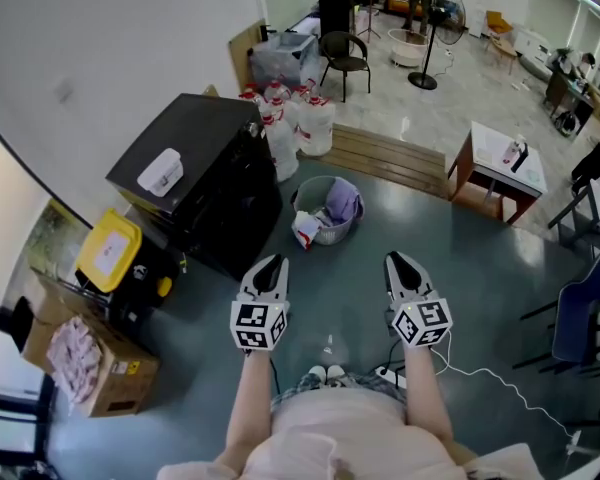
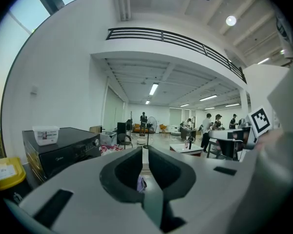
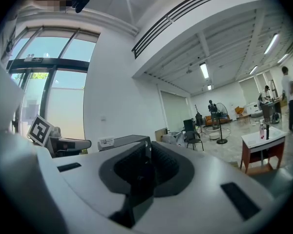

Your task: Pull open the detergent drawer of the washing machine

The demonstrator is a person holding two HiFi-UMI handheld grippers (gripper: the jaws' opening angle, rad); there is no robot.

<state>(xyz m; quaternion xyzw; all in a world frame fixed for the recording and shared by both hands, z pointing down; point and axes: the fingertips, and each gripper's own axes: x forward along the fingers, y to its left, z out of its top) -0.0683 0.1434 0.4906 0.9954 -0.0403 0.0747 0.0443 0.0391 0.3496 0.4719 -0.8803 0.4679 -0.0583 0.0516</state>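
— Drawer handling, what do we expect?
— Light plastic, we judge, sliding stiffly; we hook its front lip. We cannot pick it out yet on the black washing machine (image 1: 195,158), front-left of us, well apart. Left gripper (image 1: 273,261) and right gripper (image 1: 397,259): both clenched, empty.
— Writing?
— Panel logo (image 2: 47,160) looks like Midea.

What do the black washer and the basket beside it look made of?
Washing machine: black casing, smooth with a soft sheen on top, probably painted metal or plastic. Basket: grey, seemingly perforated wall, likely plastic; too small to be sure.
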